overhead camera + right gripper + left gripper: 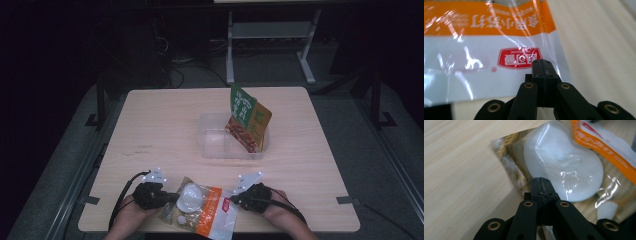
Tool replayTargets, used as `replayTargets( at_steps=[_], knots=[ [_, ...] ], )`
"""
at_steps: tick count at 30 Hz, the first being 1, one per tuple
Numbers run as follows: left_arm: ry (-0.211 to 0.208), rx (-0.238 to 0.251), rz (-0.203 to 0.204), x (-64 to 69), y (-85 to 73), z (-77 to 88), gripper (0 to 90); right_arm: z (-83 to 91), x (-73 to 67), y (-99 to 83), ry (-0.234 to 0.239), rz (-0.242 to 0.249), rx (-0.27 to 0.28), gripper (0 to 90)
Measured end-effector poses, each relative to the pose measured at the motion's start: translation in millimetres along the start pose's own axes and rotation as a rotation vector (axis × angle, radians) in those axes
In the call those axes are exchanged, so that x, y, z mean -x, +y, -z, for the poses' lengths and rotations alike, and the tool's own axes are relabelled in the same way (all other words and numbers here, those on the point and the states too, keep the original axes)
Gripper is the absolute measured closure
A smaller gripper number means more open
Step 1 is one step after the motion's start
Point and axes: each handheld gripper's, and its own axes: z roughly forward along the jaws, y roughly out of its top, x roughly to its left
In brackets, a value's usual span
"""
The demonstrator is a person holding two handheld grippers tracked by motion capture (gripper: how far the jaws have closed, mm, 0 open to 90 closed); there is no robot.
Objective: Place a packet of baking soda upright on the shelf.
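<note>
The left gripper (541, 185) has its jaws pressed together on the left edge of the snack bag (202, 206), at the brown border beside the pale rounded bulge inside the clear film. The right gripper (542, 67) has its jaws pressed together on the bag's opposite, white edge, just below the red logo and the orange band; whether film lies between those pads cannot be told for certain, though the tips overlap the bag's border. The bag lies flat near the front edge of the table (150, 130), stretched between both grippers, with its lower corner at the table's rim. Beyond it, bare wood extends toward the clear plastic container (215, 145), which stands well apart at mid-table and holds an upright green-and-orange packet (247, 120) leaning on its right wall. Open tabletop remains on the left and far sides
</note>
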Motion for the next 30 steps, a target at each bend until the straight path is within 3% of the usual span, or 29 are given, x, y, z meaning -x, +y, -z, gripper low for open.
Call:
replayTargets(
  at_steps=[2,10,13,15,17,19,24,27,30],
  knots=[
    [-0.014,0.003,0.003,4.5,3.0,-5.0,89.9,-0.3,9.8,1.0,-0.025,-0.016,-0.007,90.0],
    [-0.120,-0.007,-0.074,31.1,22.6,-34.1,89.8,4.5,46.2,-6.4,-0.139,-0.080,-0.016,90.0],
    [-0.139,-0.014,-0.103,38.5,28.2,-41.7,89.8,6.0,52.3,-8.5,-0.149,-0.091,-0.015,90.0],
    [-0.149,-0.017,-0.143,47.7,36.6,-50.2,89.8,12.6,55.7,-10.9,-0.143,-0.127,0.018,90.0],
    [-0.154,-0.008,-0.168,48.0,42.2,-49.0,89.8,21.5,56.6,-12.4,-0.151,-0.141,0.042,90.0],
    [-0.147,0.014,-0.166,45.3,47.8,-44.3,89.7,31.9,57.9,-15.9,-0.161,-0.156,0.066,89.7],
    [-0.116,0.073,-0.181,34.8,66.9,-39.9,73.0,53.5,58.8,-31.0,-0.171,-0.222,0.117,76.8],
    [-0.139,0.026,-0.195,29.1,79.6,-49.9,54.9,62.9,58.5,-40.6,-0.177,-0.258,0.121,69.1],
    [-0.154,0.006,-0.200,25.9,87.5,-63.8,46.2,69.1,57.1,-48.1,-0.184,-0.287,0.128,64.5]
  ],
)
